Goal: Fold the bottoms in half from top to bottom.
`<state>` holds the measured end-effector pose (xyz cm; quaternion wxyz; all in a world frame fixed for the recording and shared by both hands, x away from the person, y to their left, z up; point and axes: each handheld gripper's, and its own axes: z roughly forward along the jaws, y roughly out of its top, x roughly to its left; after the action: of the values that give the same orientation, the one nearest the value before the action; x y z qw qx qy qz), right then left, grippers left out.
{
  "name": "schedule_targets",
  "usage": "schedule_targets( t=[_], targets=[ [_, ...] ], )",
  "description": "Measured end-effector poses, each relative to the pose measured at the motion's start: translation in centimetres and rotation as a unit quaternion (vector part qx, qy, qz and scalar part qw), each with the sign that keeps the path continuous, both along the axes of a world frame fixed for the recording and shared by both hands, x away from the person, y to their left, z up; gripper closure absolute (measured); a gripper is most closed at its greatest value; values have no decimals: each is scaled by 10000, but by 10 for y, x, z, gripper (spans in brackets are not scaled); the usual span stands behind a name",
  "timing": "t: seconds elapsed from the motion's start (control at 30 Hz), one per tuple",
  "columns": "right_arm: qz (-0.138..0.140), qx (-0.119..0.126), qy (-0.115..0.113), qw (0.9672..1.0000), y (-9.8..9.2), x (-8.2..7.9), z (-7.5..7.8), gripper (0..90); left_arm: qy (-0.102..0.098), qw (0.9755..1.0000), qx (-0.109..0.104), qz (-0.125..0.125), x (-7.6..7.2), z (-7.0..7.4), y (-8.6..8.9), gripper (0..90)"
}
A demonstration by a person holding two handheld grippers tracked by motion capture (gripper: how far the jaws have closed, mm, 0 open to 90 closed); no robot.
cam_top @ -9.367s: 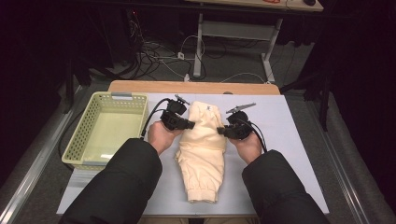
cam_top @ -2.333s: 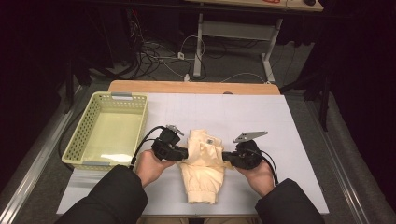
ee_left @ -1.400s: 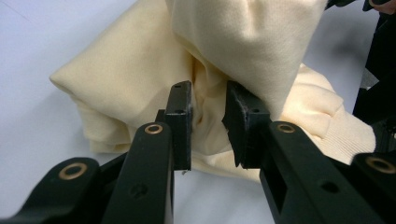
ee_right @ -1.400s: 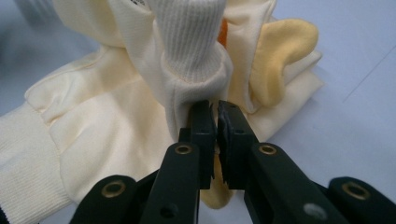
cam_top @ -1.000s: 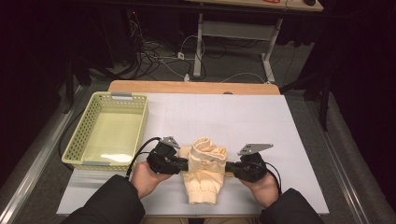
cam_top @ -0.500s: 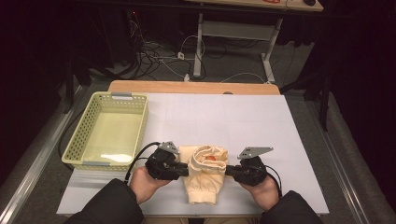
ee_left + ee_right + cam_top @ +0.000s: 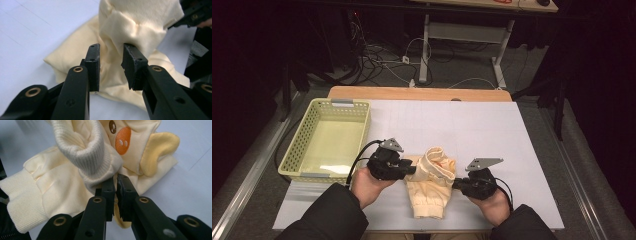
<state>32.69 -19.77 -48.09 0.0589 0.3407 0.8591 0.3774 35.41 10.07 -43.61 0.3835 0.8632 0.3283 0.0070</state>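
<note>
On the white table (image 7: 492,130), both grippers' jaws pinch the cream garment (image 7: 432,182).

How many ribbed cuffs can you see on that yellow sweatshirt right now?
2 in the right gripper view. One cuff is lifted, pinched at its edge by the right gripper. The other cuff lies at lower left on the table. Folds may hide more ribbing.

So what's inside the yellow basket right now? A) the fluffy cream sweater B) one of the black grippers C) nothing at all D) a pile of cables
C: in the high view the yellow basket shows only its bare floor, while the cream sweater lies on the white table to the right of it, between the left gripper and the right gripper.
</note>
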Motion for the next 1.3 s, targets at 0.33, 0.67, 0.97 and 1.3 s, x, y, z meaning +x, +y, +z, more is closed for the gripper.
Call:
schedule_targets(
  t=[0.33,0.67,0.97,1.3],
  targets=[
    [13,0,-2,10000,0,-1,0,851,188,9998,119,-22,9,-9,-10,642],
    [-121,72,-68,9999,-7,-3,4,830,249,9978,524,-322,-12,-33,-21,630],
    [-429,306,-216,9984,-25,-1,16,805,166,9988,451,-17,-7,-30,-11,572],
    [-705,198,-170,9972,-14,16,10,713,163,9983,316,452,5,-31,0,490]
  ],
)
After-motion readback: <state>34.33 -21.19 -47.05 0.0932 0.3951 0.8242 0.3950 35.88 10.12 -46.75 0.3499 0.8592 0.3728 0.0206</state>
